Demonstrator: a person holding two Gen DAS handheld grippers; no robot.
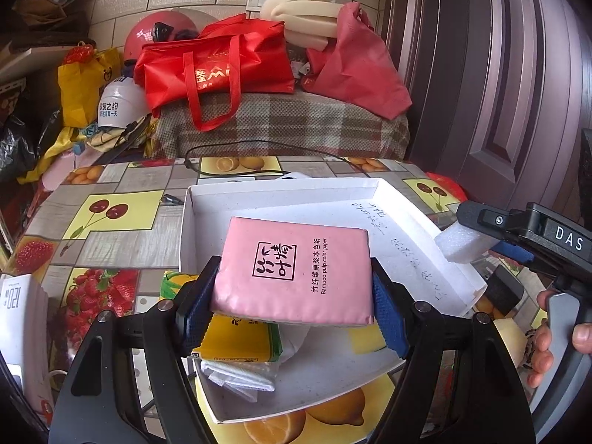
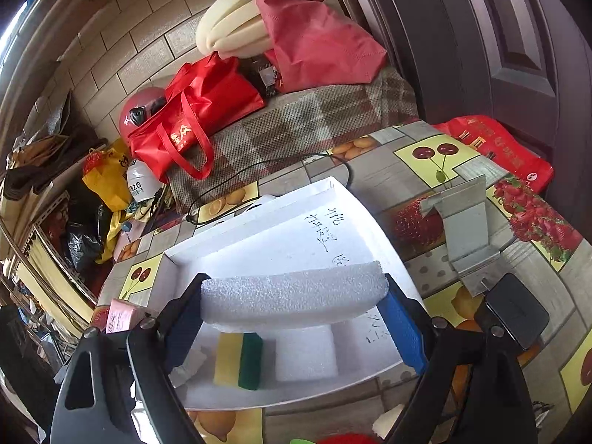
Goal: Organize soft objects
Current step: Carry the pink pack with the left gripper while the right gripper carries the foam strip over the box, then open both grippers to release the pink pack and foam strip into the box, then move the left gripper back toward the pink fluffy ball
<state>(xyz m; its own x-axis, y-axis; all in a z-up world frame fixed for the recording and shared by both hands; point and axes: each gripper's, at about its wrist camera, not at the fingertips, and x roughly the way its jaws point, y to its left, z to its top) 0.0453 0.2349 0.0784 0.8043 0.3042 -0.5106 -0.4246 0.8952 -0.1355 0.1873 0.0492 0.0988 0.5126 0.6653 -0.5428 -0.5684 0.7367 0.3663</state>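
Your pink tissue pack [image 1: 296, 270] sits flat, pinched over the white tray [image 1: 392, 192]; white foam block [image 2: 292, 294] likewise.

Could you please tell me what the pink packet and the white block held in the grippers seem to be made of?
The pink rectangular tissue packet looks like soft paper in a smooth, slightly glossy plastic film wrapper; its print reads "Bamboo pulp color paper". The white rectangular foam block appears to be expanded packing foam, probably polyethylene: matte, with a fine bubbly grain.
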